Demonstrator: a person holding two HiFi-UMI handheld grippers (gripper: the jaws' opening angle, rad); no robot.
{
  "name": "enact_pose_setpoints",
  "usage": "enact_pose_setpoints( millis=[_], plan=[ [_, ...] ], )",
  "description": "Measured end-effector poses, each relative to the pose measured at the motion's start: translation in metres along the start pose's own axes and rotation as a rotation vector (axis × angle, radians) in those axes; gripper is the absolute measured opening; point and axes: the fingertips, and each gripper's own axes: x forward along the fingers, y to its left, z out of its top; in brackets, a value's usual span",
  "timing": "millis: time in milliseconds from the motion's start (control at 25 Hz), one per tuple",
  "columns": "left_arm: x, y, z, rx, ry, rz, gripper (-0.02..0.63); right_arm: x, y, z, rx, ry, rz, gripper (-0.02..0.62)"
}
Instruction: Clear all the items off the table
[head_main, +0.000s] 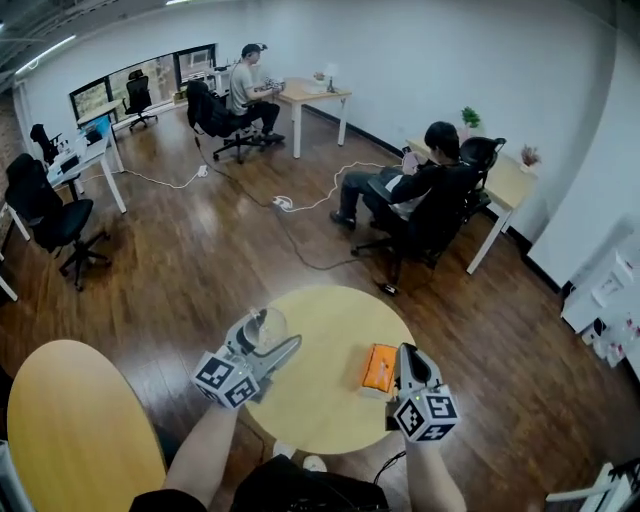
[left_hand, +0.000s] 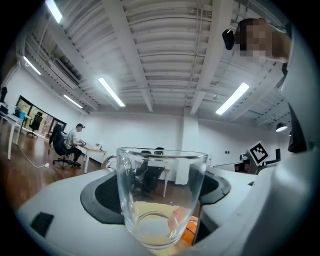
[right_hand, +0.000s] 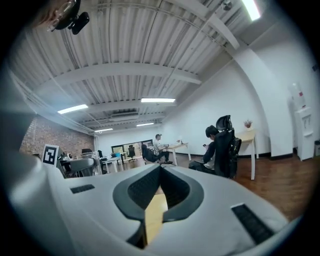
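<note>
A clear drinking glass (head_main: 270, 326) is held upright over the left part of the round yellow table (head_main: 325, 400), with my left gripper (head_main: 274, 344) shut on it. In the left gripper view the empty glass (left_hand: 161, 197) fills the space between the dark pads (left_hand: 102, 195). An orange flat packet (head_main: 380, 368) lies on the table's right side and shows through the glass as the orange packet (left_hand: 192, 231). My right gripper (head_main: 408, 354) hovers just right of the packet, apart from it. Its jaws meet tip to tip, right gripper (right_hand: 160, 168), with nothing between them.
A second round yellow table (head_main: 70, 430) stands at the lower left. A seated person (head_main: 425, 190) in an office chair is beyond the table, another person (head_main: 245, 95) at a far desk. Cables (head_main: 300, 205) run over the wooden floor.
</note>
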Motion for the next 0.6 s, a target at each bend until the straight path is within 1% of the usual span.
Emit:
enact_pose_setpoints(
  millis=[160,320,480,600],
  plan=[
    [0.022,0.010,-0.023,-0.028,0.041,-0.048,0.405,0.009,-0.006,-0.014,-0.025,0.028,-0.062,0.005],
    [0.049,0.024,-0.046,-0.048,0.068,-0.104,0.405,0.026,-0.003,-0.029,-0.033,0.055,-0.074,0.005],
    [0.058,0.038,-0.079,-0.022,0.114,-0.117,0.403,0.036,0.007,-0.064,0.018,0.079,-0.073,0.005],
    [0.055,0.042,-0.110,-0.034,0.145,-0.102,0.405,0.038,0.016,-0.090,0.040,0.123,-0.072,0.005]
  ],
)
